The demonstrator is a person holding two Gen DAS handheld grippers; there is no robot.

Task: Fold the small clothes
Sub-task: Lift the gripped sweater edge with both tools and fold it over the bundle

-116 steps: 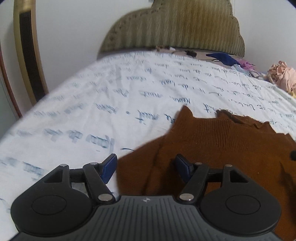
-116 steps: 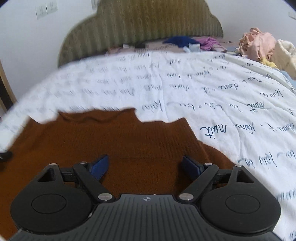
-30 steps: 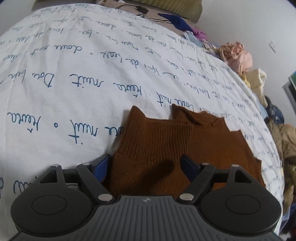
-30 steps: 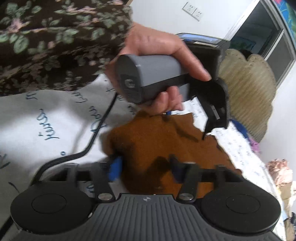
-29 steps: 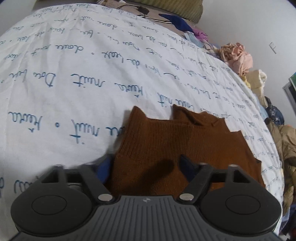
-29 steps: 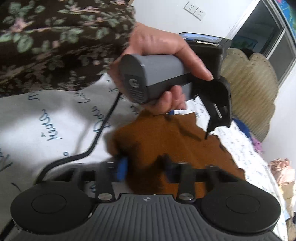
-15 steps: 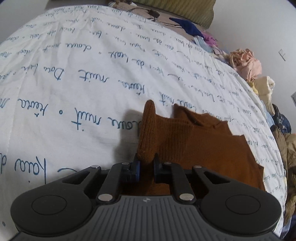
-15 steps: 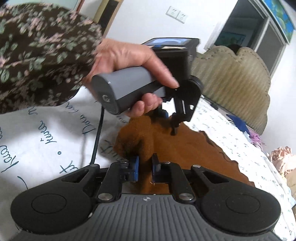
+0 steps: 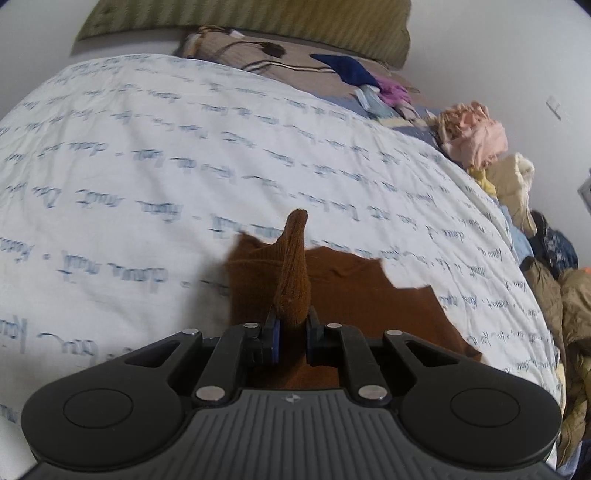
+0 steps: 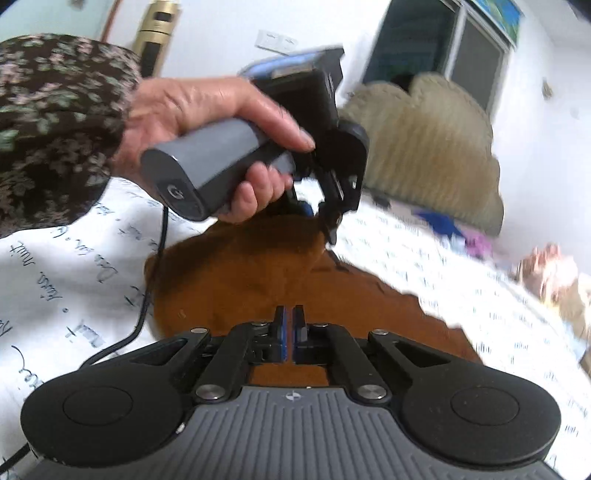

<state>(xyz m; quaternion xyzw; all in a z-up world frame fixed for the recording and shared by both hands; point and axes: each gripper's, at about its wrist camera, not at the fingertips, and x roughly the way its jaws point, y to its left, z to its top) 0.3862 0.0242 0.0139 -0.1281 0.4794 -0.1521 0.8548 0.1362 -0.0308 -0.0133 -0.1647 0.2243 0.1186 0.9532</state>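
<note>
A brown knit sweater [image 9: 351, 295] lies on the white bed sheet [image 9: 147, 147] with blue script. My left gripper [image 9: 291, 321] is shut on a bunched fold of its left edge, which stands up between the pads. In the right wrist view a hand [image 10: 207, 110] holds that left gripper [image 10: 327, 232] above the sweater [image 10: 240, 280], lifting a peak of cloth. My right gripper [image 10: 289, 317] is shut at the sweater's near edge. Its pads are almost touching, with only a thin layer of cloth between them.
A padded headboard [image 9: 258, 18] and a patterned pillow [image 9: 258, 55] are at the far end of the bed. Loose clothes [image 9: 476, 133] are piled along the right side. A floral sleeve [image 10: 55, 110] and a black cable [image 10: 144, 314] are at the left of the right wrist view.
Both grippers went from open around the sweater's edge to shut on it. Both have risen, and the left one has pulled a fold of cloth up off the sheet.
</note>
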